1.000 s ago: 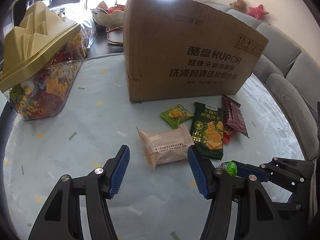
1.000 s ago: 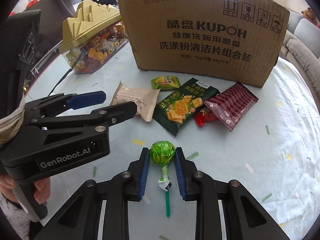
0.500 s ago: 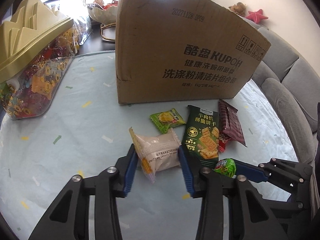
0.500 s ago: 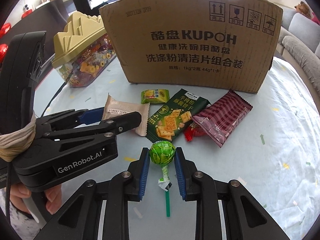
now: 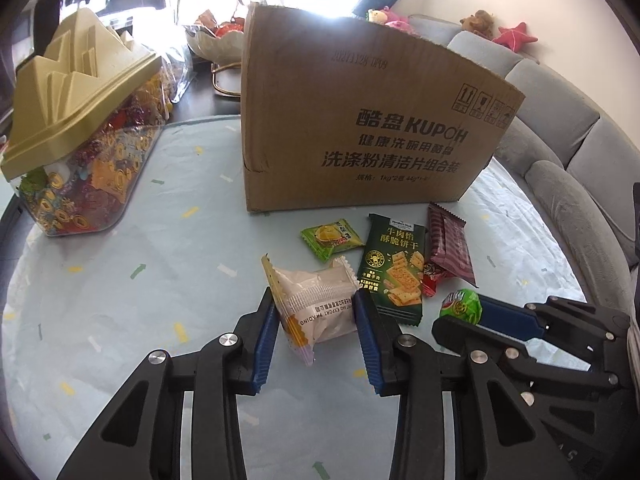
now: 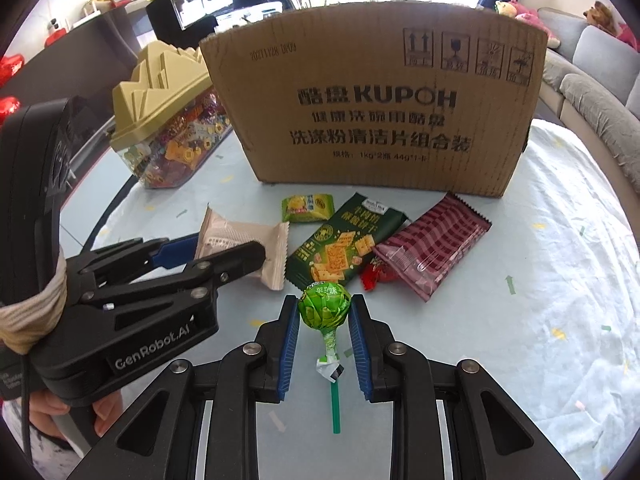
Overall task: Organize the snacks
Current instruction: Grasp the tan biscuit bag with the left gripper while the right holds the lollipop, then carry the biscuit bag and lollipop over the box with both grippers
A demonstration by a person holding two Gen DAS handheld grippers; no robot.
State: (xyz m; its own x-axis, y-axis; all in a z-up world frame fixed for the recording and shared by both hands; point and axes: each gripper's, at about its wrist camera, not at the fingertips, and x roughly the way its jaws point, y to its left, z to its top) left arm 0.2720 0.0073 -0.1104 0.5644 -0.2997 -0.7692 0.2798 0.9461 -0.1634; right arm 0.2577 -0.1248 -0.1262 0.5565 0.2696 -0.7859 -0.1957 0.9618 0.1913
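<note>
snacks are gripped for likely boxing: the pale pastry packet [image 5: 318,306] by the left gripper [image 5: 316,320], the green lollipop [image 6: 325,306] by the right gripper [image 6: 324,322], the cardboard box [image 6: 376,100] at twelve o'clock.

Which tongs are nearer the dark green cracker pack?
Left. The left tongs grip the pale pastry packet right beside the cracker pack, one finger at its edge. The right tongs hold the lollipop just short of it.
</note>
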